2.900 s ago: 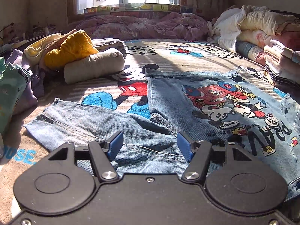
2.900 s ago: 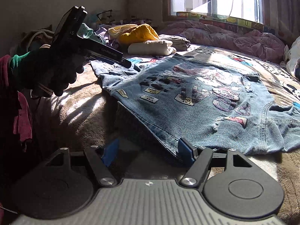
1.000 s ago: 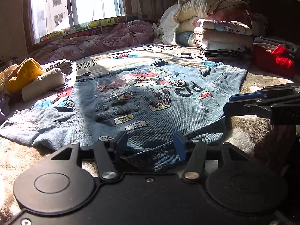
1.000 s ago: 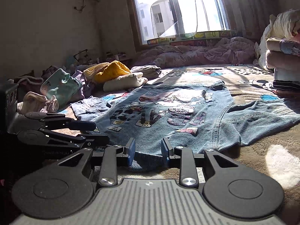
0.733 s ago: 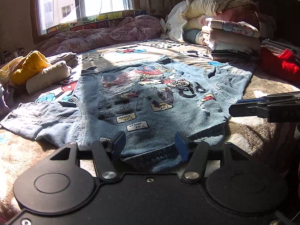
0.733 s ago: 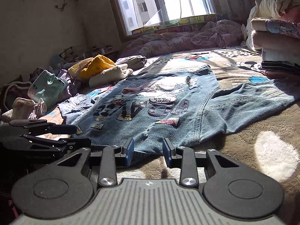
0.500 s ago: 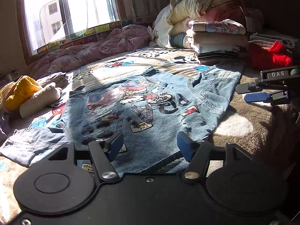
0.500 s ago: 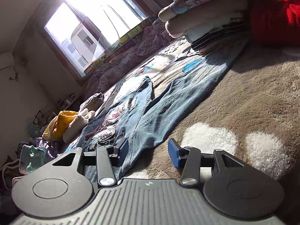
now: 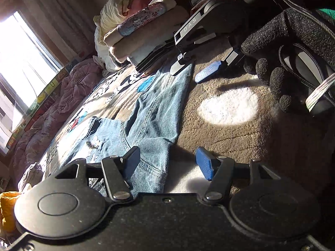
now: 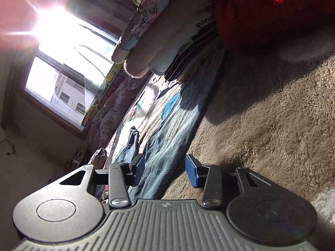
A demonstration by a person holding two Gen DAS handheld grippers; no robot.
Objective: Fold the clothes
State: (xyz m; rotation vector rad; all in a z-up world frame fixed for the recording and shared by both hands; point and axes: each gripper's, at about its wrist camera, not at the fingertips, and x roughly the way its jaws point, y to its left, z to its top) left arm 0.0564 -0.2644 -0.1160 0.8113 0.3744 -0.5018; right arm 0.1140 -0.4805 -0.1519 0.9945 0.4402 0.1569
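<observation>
A blue denim jacket with cartoon patches lies flat on the brown blanket; its right sleeve stretches toward a stack of folded clothes. My left gripper is open, low over the jacket's lower right corner, with the hem between its blue pads. My right gripper is open, tilted, with the sleeve edge between its pads. In the left wrist view the right gripper sits at the sleeve's far end, held by a black-gloved hand.
A stack of folded clothes and a red garment stand just past the sleeve end. A crumpled pink quilt lies under the window. A yellow garment sits at far left. Brown fleece blanket spreads to the right.
Both grippers have swung right, from the jacket's bottom hem toward the right sleeve. The right gripper has tilted and moved out to the sleeve end near the folded stack.
</observation>
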